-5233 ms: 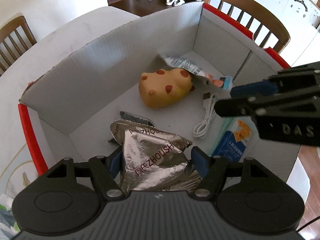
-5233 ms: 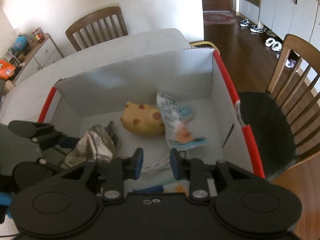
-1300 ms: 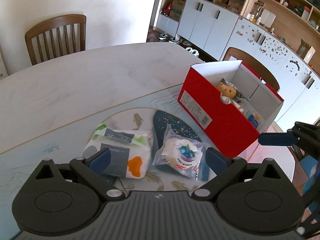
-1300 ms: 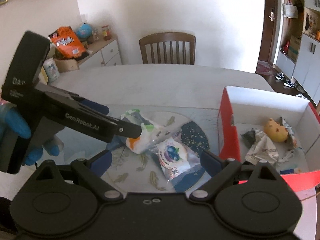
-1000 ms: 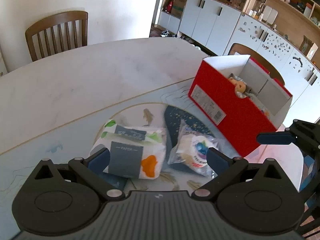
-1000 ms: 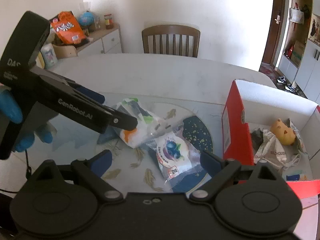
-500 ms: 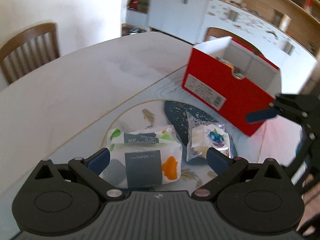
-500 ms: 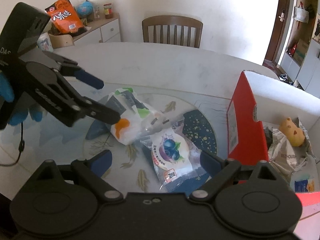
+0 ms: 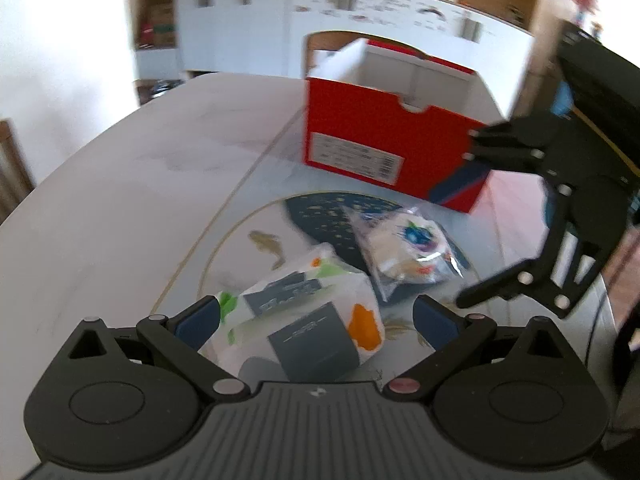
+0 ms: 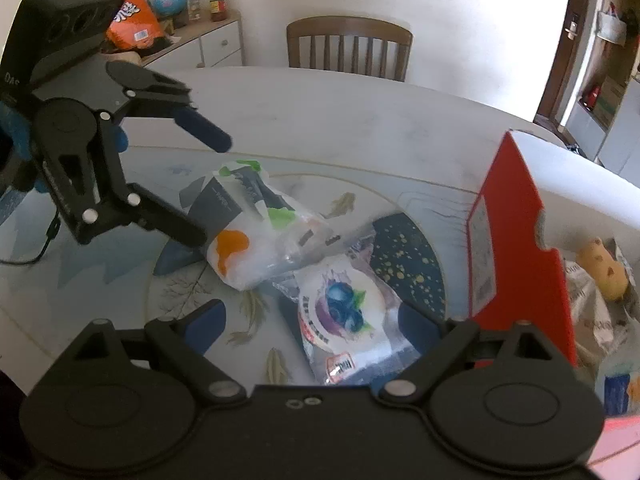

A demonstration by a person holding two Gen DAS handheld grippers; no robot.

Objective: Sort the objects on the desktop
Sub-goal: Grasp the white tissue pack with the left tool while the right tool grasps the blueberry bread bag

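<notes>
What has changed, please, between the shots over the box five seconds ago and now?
Both claws left the red box and came down over the table. The left claw let go of its foil packet and now brackets the tissue pack; the right claw brackets the blueberry pastry. Both packets lie unmoved.

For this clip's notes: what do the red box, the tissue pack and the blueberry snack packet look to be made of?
Red box: cardboard, matte red outside and white inside; its cut edge looks like paperboard.
Tissue pack: soft printed plastic film, slightly glossy and creased, probably over paper tissues.
Blueberry snack packet: clear, shiny plastic wrapper with glare and crinkles; the pale round contents look like a baked item, though I cannot confirm that.
</notes>
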